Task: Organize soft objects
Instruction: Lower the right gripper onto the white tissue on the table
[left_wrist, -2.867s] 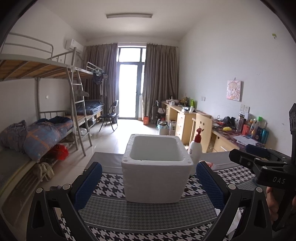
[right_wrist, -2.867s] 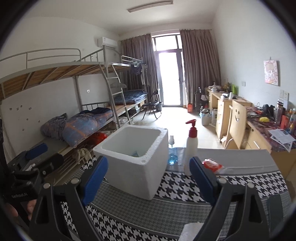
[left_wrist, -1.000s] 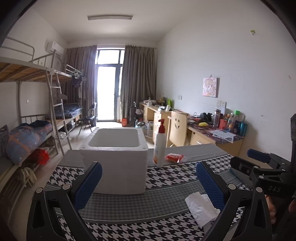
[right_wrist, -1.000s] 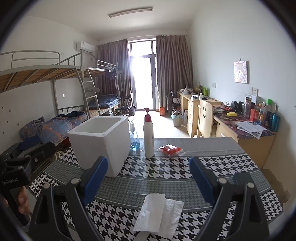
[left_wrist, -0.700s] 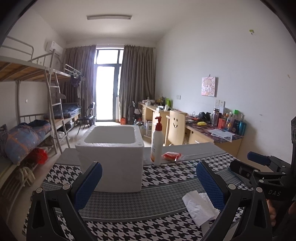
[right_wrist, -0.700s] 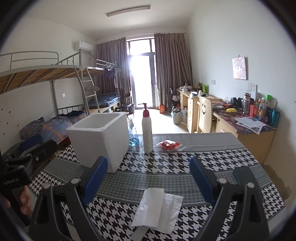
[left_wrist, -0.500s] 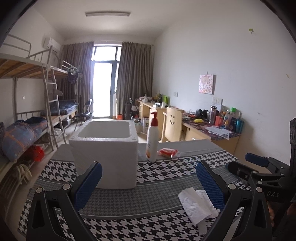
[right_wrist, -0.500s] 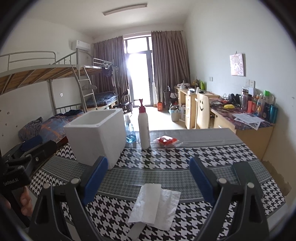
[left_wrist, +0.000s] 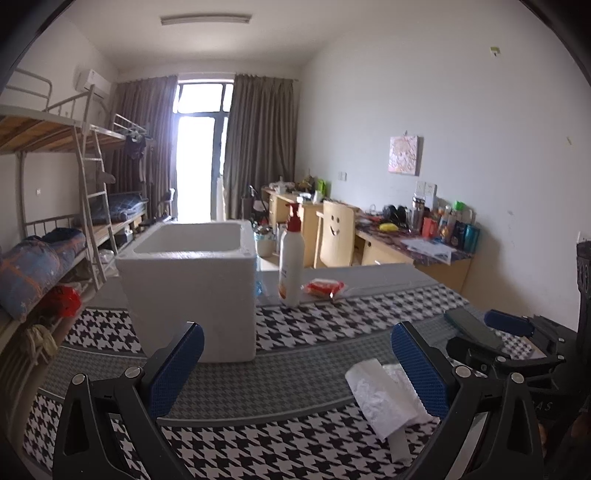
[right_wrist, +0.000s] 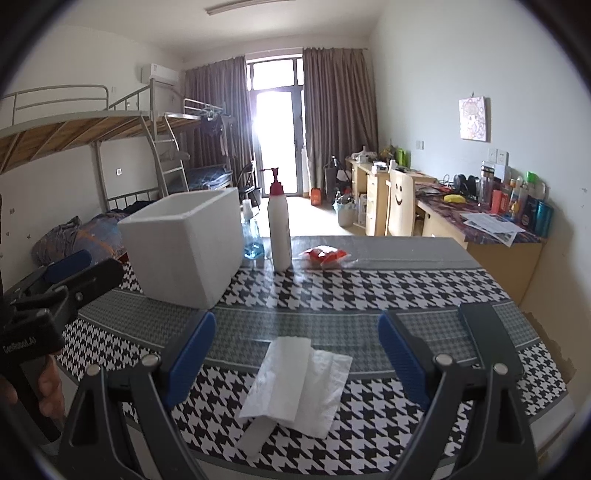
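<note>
Grippers are both pulling back from the foam box and re-aiming toward the near edge of the table, compared with the views from a few seconds ago. Right gripper (right_wrist: 297, 354) is now hanging over the tissue (right_wrist: 299, 384) with its jaws spread wide and nothing between them; the tissue is lying flat and partly folded on the houndstooth tablecloth (right_wrist: 388, 291), squarely between the blue pads in the right wrist view, where earlier it was not showing at all. Left gripper (left_wrist: 295, 363) is also released and empty, sitting further left, with the tissue showing just inside its right finger. Foam box (right_wrist: 184, 243) is standing open-topped at the left of the table, well apart from the tissue, and is shrinking in both views as the cameras are backing off. Pump bottle (right_wrist: 279, 225) and a red packet (right_wrist: 325, 256) are standing just beside the box toward the far edge and look irrelevant to the pick. Judging from this, the approach phase is ending and the right side is lining up a grasp; the tissue is thin and flat, so a low, pinching descent is probably needed, with the box as the likely drop target.
</note>
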